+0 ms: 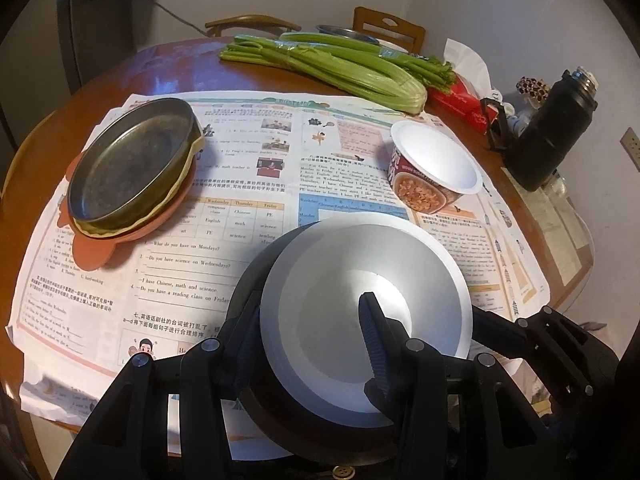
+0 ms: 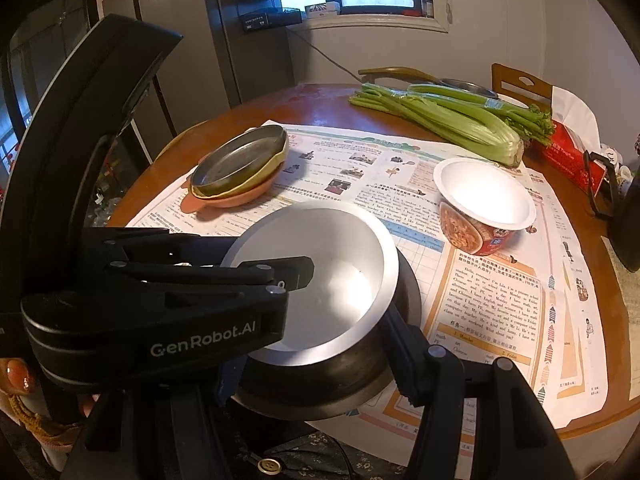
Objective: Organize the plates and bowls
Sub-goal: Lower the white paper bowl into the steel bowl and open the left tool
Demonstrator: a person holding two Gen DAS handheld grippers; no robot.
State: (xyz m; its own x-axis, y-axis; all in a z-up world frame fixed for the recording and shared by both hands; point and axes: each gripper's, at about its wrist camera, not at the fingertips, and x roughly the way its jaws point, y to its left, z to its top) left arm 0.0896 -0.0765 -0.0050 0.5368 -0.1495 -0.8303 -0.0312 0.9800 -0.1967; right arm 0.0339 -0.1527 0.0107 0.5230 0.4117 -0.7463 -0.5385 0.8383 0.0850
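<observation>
White bowl [image 1: 352,304] gripped at the counter's [image 1: 180,68] near edge.
Left claw [image 1: 316,344] clamps its rim; right claw [image 2: 320,356] straddles it, wide.

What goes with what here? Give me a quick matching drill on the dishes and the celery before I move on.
Things:
1. black bowl with white inside
2. instant noodle bowl
3. metal plate
4. celery

Places:
A. top of the stack, over a yellow and an orange plate
B. far side of the table, off the newspaper
C. standing free on the newspaper, right of centre
D. nearest, left gripper clamped on its rim, one finger inside

Pairs: 1-D, 2-C, 3-A, 4-B
</observation>
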